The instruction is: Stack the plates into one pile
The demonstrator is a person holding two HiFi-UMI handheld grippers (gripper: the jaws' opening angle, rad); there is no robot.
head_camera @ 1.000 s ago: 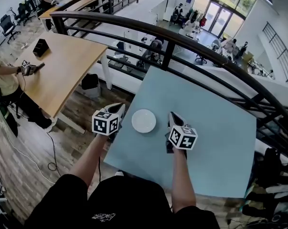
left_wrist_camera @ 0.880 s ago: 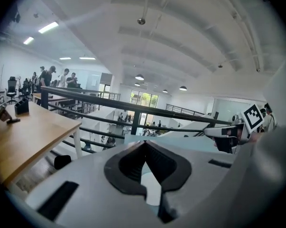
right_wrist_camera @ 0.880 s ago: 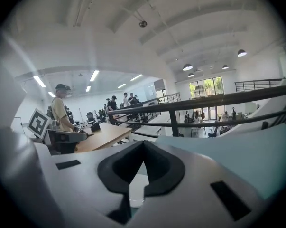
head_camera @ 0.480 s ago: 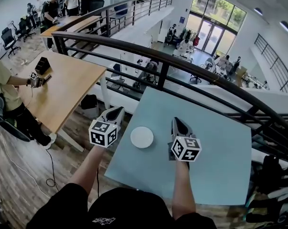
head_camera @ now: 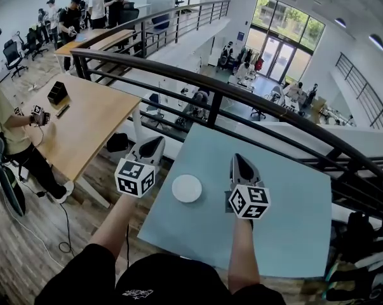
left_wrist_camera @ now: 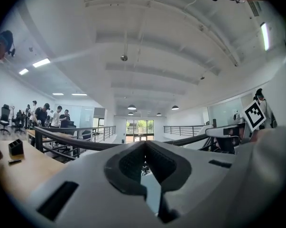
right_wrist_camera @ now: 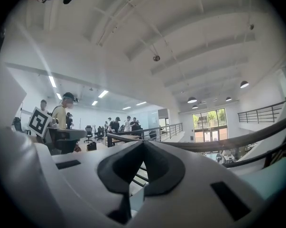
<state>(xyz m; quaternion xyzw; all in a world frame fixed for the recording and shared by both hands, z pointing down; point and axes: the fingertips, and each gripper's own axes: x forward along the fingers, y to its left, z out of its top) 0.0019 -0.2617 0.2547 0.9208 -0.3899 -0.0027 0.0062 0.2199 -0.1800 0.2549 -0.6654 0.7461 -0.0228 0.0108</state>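
Sitting on the pale blue table [head_camera: 281,216] near its left edge, the white plates [head_camera: 187,188] read as one low round: stiff, glazed, likely slippery and chippable, best pinched at the rim. The left gripper [head_camera: 153,143] and right gripper [head_camera: 240,162] flank them, jaws pressed together on nothing. A black railing [head_camera: 215,92] fences the mezzanine.

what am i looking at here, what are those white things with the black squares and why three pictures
No robot here: a person holds a two-jaw gripper in each hand. The head view comes from a camera on the person's head, looking down on the left gripper and right gripper, each bearing a marker cube. The other two views come from cameras riding on the grippers, looking along their jaws. On the light blue table lies a round white plate, perhaps a pile. Both grippers are shut and empty.
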